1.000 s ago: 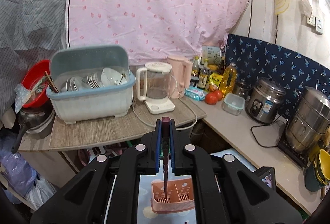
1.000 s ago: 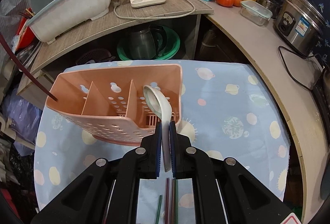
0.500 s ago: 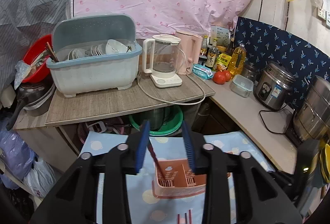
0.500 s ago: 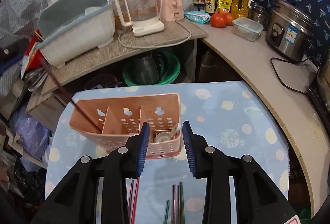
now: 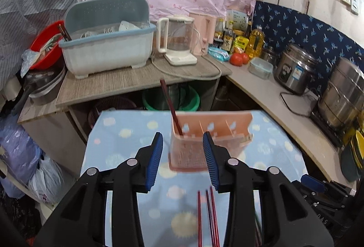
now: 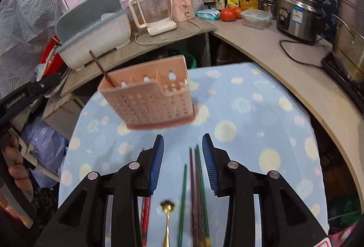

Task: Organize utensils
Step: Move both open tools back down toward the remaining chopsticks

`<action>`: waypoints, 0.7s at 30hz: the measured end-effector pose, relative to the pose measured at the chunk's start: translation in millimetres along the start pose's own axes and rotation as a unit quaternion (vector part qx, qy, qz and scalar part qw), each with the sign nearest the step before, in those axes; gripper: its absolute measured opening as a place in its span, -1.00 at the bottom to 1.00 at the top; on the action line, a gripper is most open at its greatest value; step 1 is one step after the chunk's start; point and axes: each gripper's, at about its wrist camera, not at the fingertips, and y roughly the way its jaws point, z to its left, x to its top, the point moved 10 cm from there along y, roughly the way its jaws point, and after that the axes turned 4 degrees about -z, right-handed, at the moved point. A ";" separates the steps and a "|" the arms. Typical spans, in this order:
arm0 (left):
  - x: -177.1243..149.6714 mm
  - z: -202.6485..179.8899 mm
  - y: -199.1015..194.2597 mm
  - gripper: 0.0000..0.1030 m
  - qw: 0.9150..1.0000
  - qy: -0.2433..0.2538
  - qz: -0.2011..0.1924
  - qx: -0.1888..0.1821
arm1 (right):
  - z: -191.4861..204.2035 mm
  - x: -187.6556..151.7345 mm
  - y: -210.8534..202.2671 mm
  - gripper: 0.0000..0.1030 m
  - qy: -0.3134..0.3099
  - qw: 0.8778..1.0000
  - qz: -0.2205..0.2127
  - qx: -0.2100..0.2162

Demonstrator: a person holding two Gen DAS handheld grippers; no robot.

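A pink slotted utensil holder stands on the blue dotted tablecloth. One dark red chopstick leans out of its left compartment. My left gripper hangs open just short of the holder, nothing between its pads. Under it lie red chopsticks. My right gripper is open too, over loose utensils on the cloth: a green chopstick, a dark bundle of chopsticks, red ones and a gold spoon.
Behind the table a low wooden shelf carries a blue-lidded dish rack and a glass kettle. A counter with a rice cooker curves along the right. A person's hand shows at the left edge.
Both grippers went from shut to open and drew back from the holder. The left let the dark chopstick drop into the left compartment; the right let a white spoon into the right one.
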 end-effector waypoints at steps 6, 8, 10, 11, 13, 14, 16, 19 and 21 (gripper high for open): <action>-90.1 -8.6 -9.8 -0.29 0.998 0.016 0.061 -0.008 | -28.1 -67.6 -18.3 -0.33 0.023 0.999 0.026 -0.011; -119.9 -9.6 -13.1 -0.29 0.996 0.015 0.081 -0.013 | -36.4 -91.2 -20.7 -0.33 0.030 0.999 0.034 -0.016; -154.3 -11.5 -15.5 -0.29 0.994 0.015 0.109 -0.018 | -41.6 -111.5 -19.8 -0.33 0.035 0.998 0.043 -0.018; -167.2 -12.3 -16.3 -0.29 0.993 0.017 0.118 -0.020 | -44.4 -123.5 -17.6 -0.33 0.039 0.998 0.051 -0.019; -194.5 -13.7 -18.7 -0.29 0.990 0.020 0.139 -0.021 | -47.9 -145.2 -13.3 -0.33 0.047 0.997 0.066 -0.015; -206.1 -14.0 -20.1 -0.29 0.989 0.021 0.147 -0.021 | -49.3 -153.6 -12.2 -0.33 0.049 0.996 0.072 -0.016; -226.6 -13.5 -23.1 -0.29 0.986 0.022 0.162 -0.023 | -50.1 -166.9 -10.1 -0.33 0.048 0.996 0.077 -0.021; -251.3 -14.5 -27.7 -0.29 0.983 0.020 0.179 -0.026 | -49.2 -179.0 -9.6 -0.33 0.037 0.996 0.076 -0.031; -262.0 -17.9 -27.9 -0.29 0.982 0.021 0.187 -0.026 | -49.9 -185.1 -10.1 -0.33 0.033 0.996 0.076 -0.034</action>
